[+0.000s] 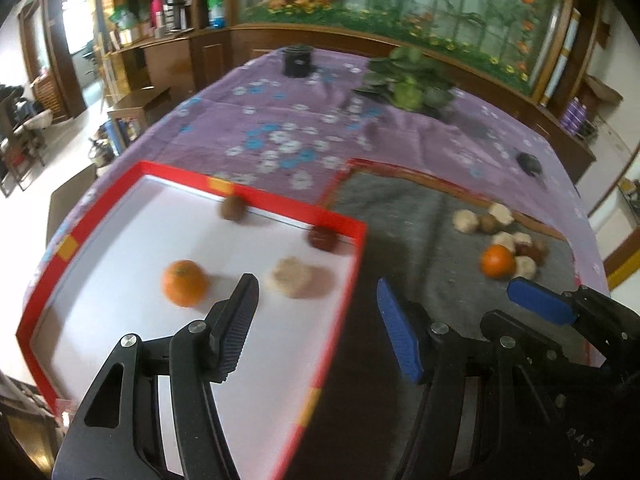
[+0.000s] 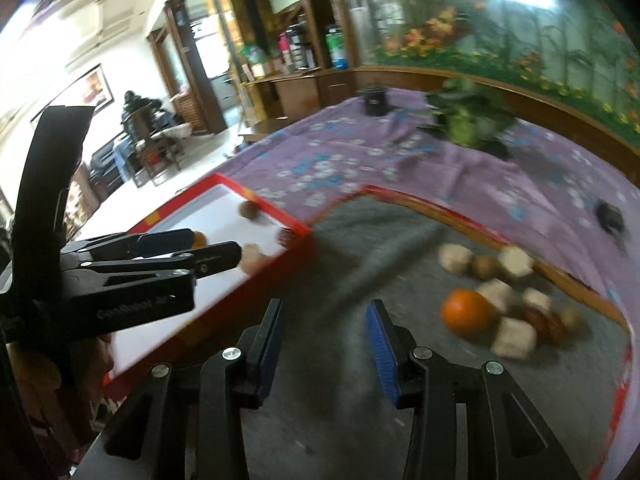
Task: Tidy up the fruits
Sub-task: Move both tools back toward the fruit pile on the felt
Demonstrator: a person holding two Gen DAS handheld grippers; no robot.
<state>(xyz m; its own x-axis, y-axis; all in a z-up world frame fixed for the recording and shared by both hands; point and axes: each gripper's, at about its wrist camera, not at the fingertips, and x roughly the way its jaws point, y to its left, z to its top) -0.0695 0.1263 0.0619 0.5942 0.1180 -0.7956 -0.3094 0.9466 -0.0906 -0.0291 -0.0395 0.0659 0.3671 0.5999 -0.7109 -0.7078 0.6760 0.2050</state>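
Step in hand: sorting looks partly done; the red box (image 1: 356, 236) with the white floor already holds an orange (image 1: 185, 282), a pale fruit (image 1: 291, 277) and two brown ones, while a pile (image 2: 504, 304) with a second orange (image 2: 466, 312) waits on the grey-lined tray (image 2: 400, 420) beside it
Left gripper (image 1: 316, 316): fingers spread wide, empty, over the box's right edge
Right gripper (image 2: 325, 336): fingers apart, empty, above the grey lining, left of the pile
Next move: probably a reach right to the pile, closing gently on one round fruit
Surface: purple flowered cloth (image 1: 280, 128)
Room: wooden cabinets, a leafy plant (image 1: 408, 80), a floral mural behind
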